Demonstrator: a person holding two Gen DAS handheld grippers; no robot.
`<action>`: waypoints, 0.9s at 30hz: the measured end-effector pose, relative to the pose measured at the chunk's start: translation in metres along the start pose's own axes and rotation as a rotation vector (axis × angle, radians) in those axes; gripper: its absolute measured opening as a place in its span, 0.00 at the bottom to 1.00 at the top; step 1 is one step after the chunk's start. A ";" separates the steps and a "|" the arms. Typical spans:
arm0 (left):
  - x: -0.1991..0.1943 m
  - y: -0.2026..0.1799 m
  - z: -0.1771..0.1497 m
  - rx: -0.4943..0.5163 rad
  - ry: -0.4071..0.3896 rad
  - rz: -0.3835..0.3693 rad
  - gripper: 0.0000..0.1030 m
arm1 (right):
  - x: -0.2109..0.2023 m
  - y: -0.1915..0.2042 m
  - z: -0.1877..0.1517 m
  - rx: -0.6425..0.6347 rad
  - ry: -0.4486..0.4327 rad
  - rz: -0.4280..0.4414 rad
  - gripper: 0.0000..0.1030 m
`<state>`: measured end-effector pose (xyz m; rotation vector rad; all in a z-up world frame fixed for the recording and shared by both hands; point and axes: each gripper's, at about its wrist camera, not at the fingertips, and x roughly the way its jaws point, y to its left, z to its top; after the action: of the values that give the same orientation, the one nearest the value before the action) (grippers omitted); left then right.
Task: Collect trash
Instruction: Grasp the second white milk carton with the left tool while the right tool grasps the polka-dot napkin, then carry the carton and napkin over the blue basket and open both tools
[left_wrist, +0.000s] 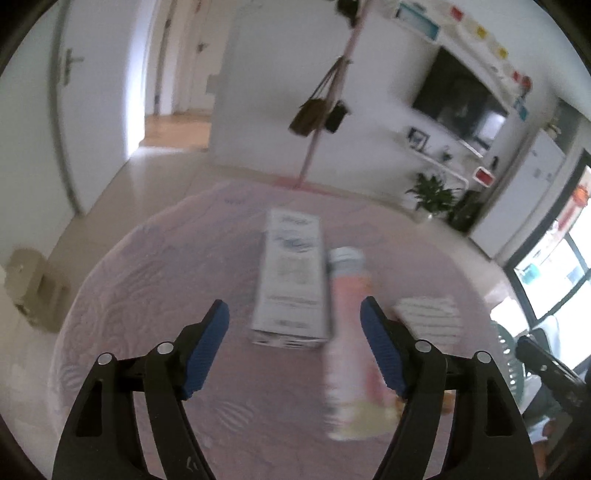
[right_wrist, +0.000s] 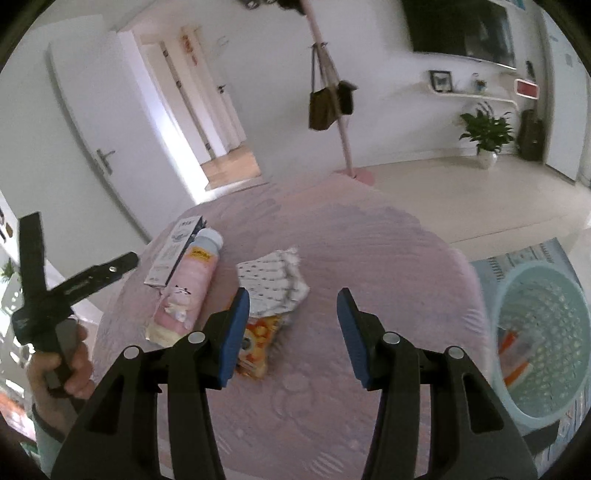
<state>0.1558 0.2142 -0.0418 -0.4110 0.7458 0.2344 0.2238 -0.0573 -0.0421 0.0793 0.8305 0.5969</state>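
On the round pink table (left_wrist: 147, 295) lie a white carton box (left_wrist: 290, 280), a pink bottle (left_wrist: 347, 332) beside it, and a white dotted wrapper (left_wrist: 428, 317). My left gripper (left_wrist: 295, 317) is open and empty, just above the box and bottle. In the right wrist view the box (right_wrist: 177, 247), the bottle (right_wrist: 188, 288), the dotted wrapper (right_wrist: 273, 284) and an orange snack packet (right_wrist: 258, 343) lie left of centre. My right gripper (right_wrist: 293, 306) is open and empty over the table (right_wrist: 369, 258), its left finger beside the packet. The left gripper (right_wrist: 74, 284) shows at far left.
A light blue mesh basket (right_wrist: 546, 332) stands on the floor right of the table, with some trash inside. A pink coat stand (right_wrist: 343, 140) with bags, a potted plant (right_wrist: 487, 136) and a wall TV (left_wrist: 458, 96) are beyond. A chair (left_wrist: 513, 362) is at the table's right.
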 end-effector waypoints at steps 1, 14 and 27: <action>0.006 0.004 0.002 -0.002 0.010 -0.002 0.70 | 0.008 0.005 0.002 -0.006 0.009 -0.010 0.48; 0.060 0.006 0.000 0.034 0.060 0.034 0.74 | 0.076 0.003 0.016 -0.028 0.068 -0.088 0.57; 0.058 0.006 -0.002 0.024 -0.007 0.034 0.56 | 0.105 0.014 0.011 -0.098 0.076 -0.147 0.16</action>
<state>0.1943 0.2225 -0.0852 -0.3749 0.7489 0.2586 0.2796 0.0117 -0.1007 -0.0939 0.8715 0.5036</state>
